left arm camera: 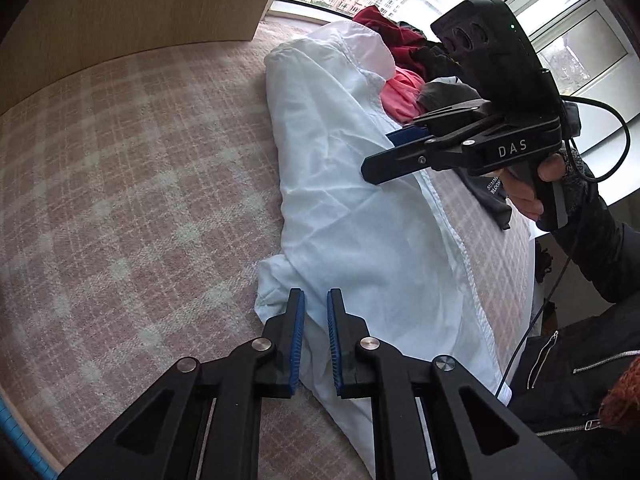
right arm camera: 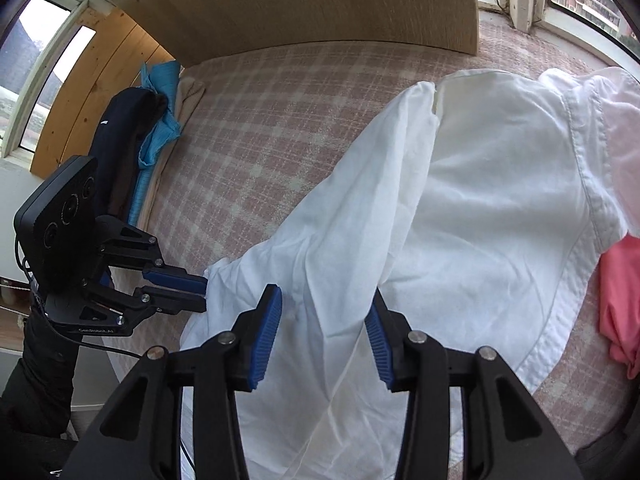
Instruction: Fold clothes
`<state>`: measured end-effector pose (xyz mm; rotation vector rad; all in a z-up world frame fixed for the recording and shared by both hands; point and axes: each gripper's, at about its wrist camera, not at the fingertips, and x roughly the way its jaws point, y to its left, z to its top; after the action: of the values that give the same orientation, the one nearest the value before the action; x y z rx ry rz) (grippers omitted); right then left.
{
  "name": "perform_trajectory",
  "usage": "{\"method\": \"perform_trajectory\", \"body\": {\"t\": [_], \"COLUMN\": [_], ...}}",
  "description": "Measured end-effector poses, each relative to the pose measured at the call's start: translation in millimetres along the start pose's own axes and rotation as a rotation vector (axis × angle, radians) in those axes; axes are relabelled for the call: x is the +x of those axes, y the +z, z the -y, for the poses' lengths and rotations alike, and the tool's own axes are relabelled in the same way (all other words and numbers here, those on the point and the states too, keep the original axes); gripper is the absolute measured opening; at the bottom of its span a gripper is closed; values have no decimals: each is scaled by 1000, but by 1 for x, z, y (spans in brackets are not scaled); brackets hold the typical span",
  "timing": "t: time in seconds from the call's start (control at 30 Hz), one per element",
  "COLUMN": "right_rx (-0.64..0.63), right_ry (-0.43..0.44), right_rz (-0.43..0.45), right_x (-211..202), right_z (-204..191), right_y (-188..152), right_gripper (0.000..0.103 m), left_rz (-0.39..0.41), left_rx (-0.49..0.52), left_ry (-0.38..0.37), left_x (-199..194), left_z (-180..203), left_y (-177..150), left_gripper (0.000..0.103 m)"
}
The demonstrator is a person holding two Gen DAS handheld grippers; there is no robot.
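Note:
A white shirt [left arm camera: 360, 208] lies crumpled lengthwise on the pink plaid bed cover [left arm camera: 120, 200]. My left gripper [left arm camera: 315, 296] is at the shirt's near end, low over the cloth, its blue pads a narrow gap apart with nothing pinched. In the right wrist view the left gripper [right arm camera: 204, 290] points at the shirt's [right arm camera: 500, 208] left edge. My right gripper [right arm camera: 325, 300] hovers wide open above a long fold of the shirt. From the left wrist view the right gripper [left arm camera: 378, 154] hangs over the shirt's far half, held by a gloved hand [left arm camera: 560, 184].
A pile of red [left arm camera: 384, 24], pink [left arm camera: 400, 92] and dark [left arm camera: 492, 200] garments lies beyond the shirt, by the window. A wooden headboard [right arm camera: 320, 0] bounds the bed. Blue cloth [right arm camera: 160, 120] and dark clothes [right arm camera: 120, 140] sit at the bed's far-left edge.

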<state>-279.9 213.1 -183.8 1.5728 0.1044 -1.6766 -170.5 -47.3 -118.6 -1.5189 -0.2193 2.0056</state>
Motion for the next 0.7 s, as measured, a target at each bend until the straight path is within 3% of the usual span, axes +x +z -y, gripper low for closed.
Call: {"method": "perform_trajectory", "body": {"t": [0.1,0.2,0.43,0.53,0.57,0.6,0.7], "right_rx": [-31,-61,-101,-109,-110,-108,-106], "right_ry": [6,-17,-31,-34,-35,-32,-25], "right_rz": [-1,-4,-4,-8,-10,-10,-10], "right_x": [0,-1,-1,-1,-1,-2,-2], "right_z": [-5,-10,-18,-20,-19,-19,-18], "right_y": [-1,0,-1,-2,-2,-3,-3], "right_gripper": [40,40,40,40,40,40,40], "left_rz": [-15,-27,-94,-120,-132,-139,-132], "left_rx": [-12,-31,0,-28,-43,-53,-37], "left_ry": [38,-4,36,49,58,65,75], "left_x": [-3,-5,10,13,14,14,12], "left_z": [-5,-10,1,0,-2,-3,-1], "left_y": [-3,-2,8,8,7,6,5], "left_gripper": [7,8,13,18,27,29,30]}}
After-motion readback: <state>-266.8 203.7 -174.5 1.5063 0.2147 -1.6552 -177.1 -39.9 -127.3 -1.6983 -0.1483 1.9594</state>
